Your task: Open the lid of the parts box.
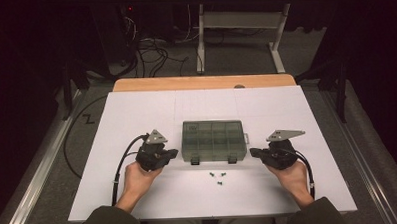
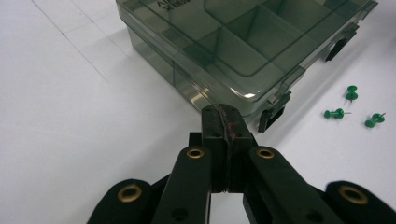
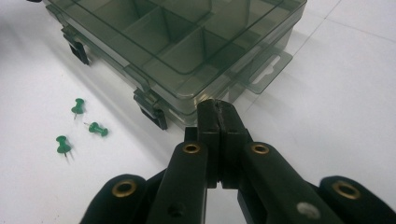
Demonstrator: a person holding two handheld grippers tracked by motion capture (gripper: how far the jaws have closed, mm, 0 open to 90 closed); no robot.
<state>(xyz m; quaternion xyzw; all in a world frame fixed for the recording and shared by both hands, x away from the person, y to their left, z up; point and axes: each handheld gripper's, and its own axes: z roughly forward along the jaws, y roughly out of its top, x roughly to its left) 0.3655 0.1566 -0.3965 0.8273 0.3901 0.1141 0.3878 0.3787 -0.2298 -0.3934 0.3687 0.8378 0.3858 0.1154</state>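
A smoky clear plastic organizer box (image 1: 213, 140) with a closed lid and several compartments sits mid-table, its two dark latches facing the person. Three green push pins (image 1: 218, 177) lie on the white surface just in front of it. My left gripper (image 1: 176, 153) rests at the box's left front corner, jaws pressed together with nothing between them. In the left gripper view its tips (image 2: 225, 116) point at the box (image 2: 243, 46), pins (image 2: 335, 113) off to the right. My right gripper (image 1: 253, 152) sits at the box's right front corner, shut and empty (image 3: 217, 109), near the box (image 3: 177, 42) and pins (image 3: 95, 129).
The white table top (image 1: 136, 114) has a wooden strip along its far edge (image 1: 200, 82). Cables trail from each gripper toward the person. Beyond the table stand a frame leg (image 1: 200, 42) and loose cords on a dark floor.
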